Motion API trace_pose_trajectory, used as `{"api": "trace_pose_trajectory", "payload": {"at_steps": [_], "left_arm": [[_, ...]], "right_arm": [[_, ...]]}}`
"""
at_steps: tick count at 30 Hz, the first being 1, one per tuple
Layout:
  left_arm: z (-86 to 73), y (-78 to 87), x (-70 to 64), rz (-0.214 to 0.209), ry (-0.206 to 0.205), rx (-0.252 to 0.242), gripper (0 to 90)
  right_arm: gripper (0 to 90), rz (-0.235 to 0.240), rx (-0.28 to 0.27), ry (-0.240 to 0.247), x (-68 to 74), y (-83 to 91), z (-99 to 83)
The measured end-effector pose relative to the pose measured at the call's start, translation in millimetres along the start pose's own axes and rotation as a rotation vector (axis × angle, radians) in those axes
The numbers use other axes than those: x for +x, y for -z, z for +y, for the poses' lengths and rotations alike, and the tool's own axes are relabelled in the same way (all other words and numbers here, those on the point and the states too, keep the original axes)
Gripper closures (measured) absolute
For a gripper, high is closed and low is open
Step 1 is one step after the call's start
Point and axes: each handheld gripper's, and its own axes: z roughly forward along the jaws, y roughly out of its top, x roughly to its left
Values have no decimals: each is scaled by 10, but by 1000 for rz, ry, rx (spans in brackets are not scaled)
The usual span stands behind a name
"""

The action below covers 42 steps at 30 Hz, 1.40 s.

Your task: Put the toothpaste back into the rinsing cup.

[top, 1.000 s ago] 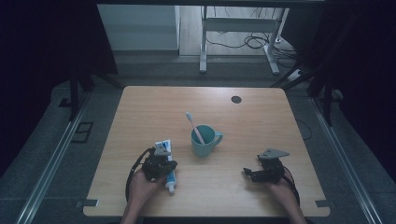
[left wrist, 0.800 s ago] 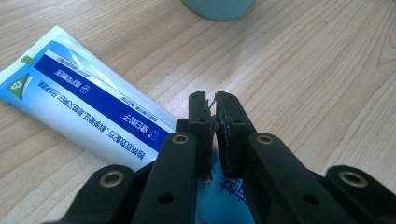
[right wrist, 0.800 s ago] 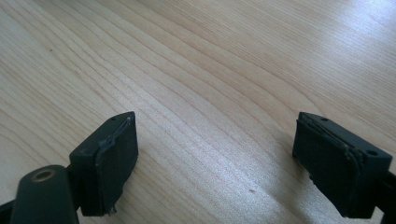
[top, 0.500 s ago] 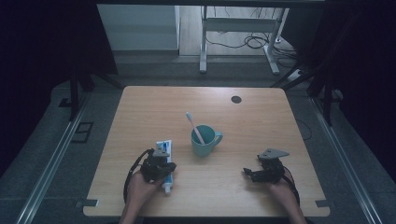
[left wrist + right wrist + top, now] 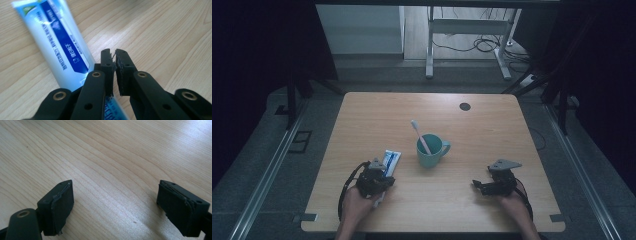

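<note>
While the right gripper (image 5: 476,186) sits idle with jaws spread, the left gripper (image 5: 115,65) has slid back over the toothpaste tube (image 5: 58,43), jaws nearly closed on nothing, so the pickup isn't made.

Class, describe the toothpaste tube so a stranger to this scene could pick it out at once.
Start at the wooden table and find the green mug near its middle. Just left of it, by the left claw, lies the toothpaste tube: flat, white and blue, the only printed thing there.
</note>
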Motion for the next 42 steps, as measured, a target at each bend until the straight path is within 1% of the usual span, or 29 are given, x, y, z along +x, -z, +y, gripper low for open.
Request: {"api": "trace_pose_trajectory", "payload": {"at_steps": [1,3,4,5,6,7,10,12,15,18,20,24,26,28,30,36,37,38,40,42], "left_arm": [[-7,2,0,4,8,2,842],[-10,6,2,10,4,6,834],[-5,9,2,8,-5,6,822],[2,14,-12,12,-4,5,809],[14,20,-18,20,-18,6,803],[27,27,-32,31,-23,5,792],[65,56,-50,42,-26,-12,751],[94,70,-50,56,-25,-23,698],[135,76,-26,72,-31,-24,602],[170,65,16,87,-14,-24,537],[195,51,52,104,-11,-14,499],[235,14,89,120,9,-2,417],[250,-4,94,138,16,5,398],[261,-30,102,161,23,23,375],[264,-64,122,176,25,46,362],[245,-172,154,193,58,87,328],[245,-185,164,195,53,95,324],[243,-201,162,200,63,101,323],[244,-228,176,201,66,121,323],[249,-233,184,200,67,120,325]], "right_arm": [[142,0,0,0,0,0,0],[142,1,1,0,0,1,0],[142,0,0,0,0,0,0],[142,0,1,-1,0,1,0],[142,0,0,0,0,0,0],[142,0,1,-1,1,0,0],[142,1,0,0,-1,0,0],[142,1,0,0,-1,0,0],[142,1,1,0,-1,0,0],[142,1,1,-1,0,1,0],[142,1,1,-1,0,1,0],[142,1,1,-1,0,1,0],[142,0,0,0,0,0,0],[142,1,1,0,-1,1,0],[142,0,0,0,0,0,0],[142,1,1,-1,0,1,0],[142,0,0,0,0,0,0],[142,0,1,-1,0,0,0],[142,0,0,0,-1,0,0],[142,0,1,-1,0,1,0]]}}
